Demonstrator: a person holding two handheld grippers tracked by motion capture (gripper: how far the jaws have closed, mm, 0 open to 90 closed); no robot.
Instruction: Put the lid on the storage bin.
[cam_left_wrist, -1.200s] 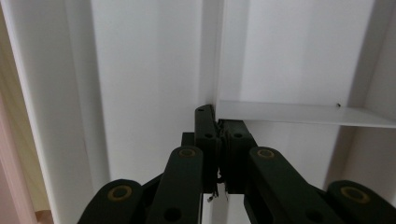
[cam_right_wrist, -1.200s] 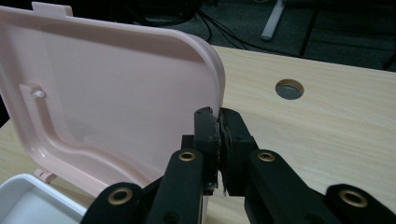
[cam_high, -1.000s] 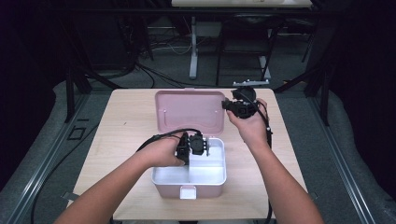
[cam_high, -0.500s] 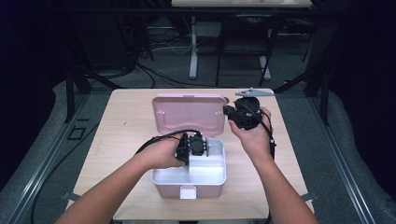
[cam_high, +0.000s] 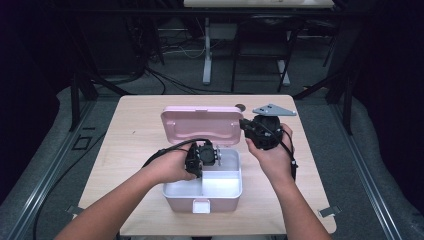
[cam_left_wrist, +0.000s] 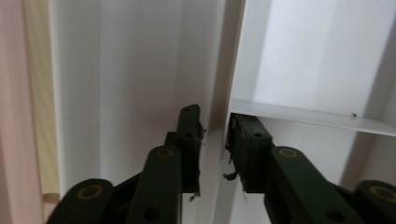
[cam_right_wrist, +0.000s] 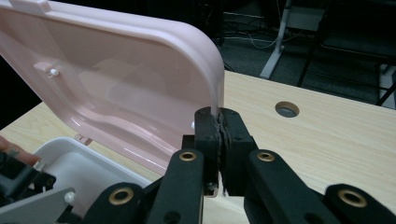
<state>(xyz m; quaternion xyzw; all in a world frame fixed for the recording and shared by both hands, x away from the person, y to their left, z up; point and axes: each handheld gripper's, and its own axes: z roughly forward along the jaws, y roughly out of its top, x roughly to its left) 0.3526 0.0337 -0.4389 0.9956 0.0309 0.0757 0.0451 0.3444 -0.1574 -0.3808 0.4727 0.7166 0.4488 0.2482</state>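
The lid (cam_right_wrist: 140, 88), light, stiff and slippery, is pinched at its right edge by the right claw (cam_right_wrist: 219, 135); the left claw (cam_left_wrist: 215, 140), just opening, straddles the box divider (cam_left_wrist: 224, 93) without pressing it.

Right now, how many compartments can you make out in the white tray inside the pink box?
2 in the high view: a left compartment under the left gripper, and a right compartment. The left gripper view shows a crosswise divider, so the hand may hide more.
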